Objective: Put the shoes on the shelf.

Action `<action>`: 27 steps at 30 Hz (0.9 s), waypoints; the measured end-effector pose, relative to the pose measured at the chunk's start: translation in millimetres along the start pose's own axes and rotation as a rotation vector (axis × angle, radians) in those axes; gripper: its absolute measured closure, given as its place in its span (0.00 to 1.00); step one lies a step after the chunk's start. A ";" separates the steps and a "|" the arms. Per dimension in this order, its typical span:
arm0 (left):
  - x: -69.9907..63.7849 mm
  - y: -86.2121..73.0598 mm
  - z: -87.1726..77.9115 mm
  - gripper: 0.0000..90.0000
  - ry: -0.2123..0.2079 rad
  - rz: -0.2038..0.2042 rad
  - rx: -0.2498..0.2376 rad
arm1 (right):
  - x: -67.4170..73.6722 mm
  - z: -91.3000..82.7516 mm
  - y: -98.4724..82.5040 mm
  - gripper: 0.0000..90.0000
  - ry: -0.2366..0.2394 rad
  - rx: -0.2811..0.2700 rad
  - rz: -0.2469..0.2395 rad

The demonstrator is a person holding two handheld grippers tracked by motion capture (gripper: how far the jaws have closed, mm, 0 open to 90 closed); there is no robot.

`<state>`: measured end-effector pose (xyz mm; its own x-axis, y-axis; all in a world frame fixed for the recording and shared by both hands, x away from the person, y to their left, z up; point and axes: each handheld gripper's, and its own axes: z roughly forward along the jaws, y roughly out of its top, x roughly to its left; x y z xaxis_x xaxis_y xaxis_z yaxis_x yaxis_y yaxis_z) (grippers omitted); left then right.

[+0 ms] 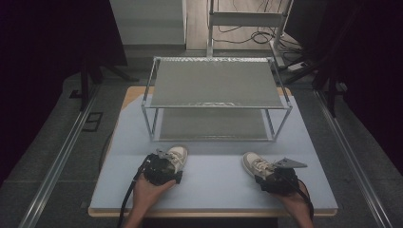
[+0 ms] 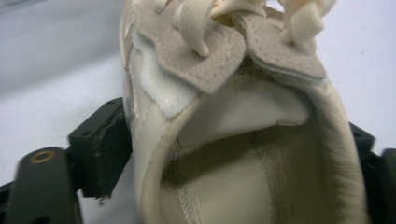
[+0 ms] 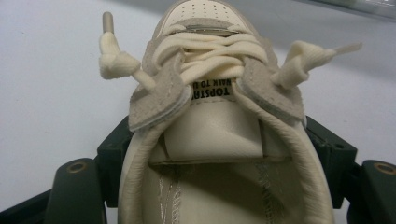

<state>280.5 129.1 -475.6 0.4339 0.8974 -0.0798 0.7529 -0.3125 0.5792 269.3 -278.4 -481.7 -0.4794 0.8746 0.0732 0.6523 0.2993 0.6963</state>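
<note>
Left gripper (image 1: 164, 167) clamped across heel of left shoe (image 1: 175, 156), right gripper (image 1: 275, 176) same on right shoe (image 1: 255, 164); jaws flank each collar. Both shoes sit on the table (image 1: 214, 180), toes pointing away toward the 2-tier rack (image 1: 216, 85), long axes roughly fore-aft. Looks like grasp done; next probably lift and shelve, keeping them level

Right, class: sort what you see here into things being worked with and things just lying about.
In use:
left gripper, jaws either side of the left shoe
right gripper, jaws either side of the right shoe
two-tier wire rack, probably

Lying about:
cables on the floor
metal frame behind the table
</note>
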 end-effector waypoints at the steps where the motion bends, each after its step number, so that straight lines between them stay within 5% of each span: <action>1: 2.1 -1.1 -2.6 0.26 0.001 0.001 -0.017 | 0.0 0.0 -0.1 0.30 0.000 -0.001 -0.001; 14: 9.3 -3.9 -11.6 0.33 -0.040 0.028 -0.060 | -0.5 -2.2 -1.7 0.31 -0.006 -0.017 -0.004; 27: 11.8 -2.8 -25.9 0.34 -0.094 0.022 -0.152 | 1.3 -9.4 1.0 0.31 0.004 -0.057 -0.003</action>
<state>270.7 148.6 -457.2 0.4993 0.8555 -0.1369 0.6625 -0.2752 0.6967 263.8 -280.5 -474.2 -0.4838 0.8720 0.0742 0.6164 0.2793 0.7362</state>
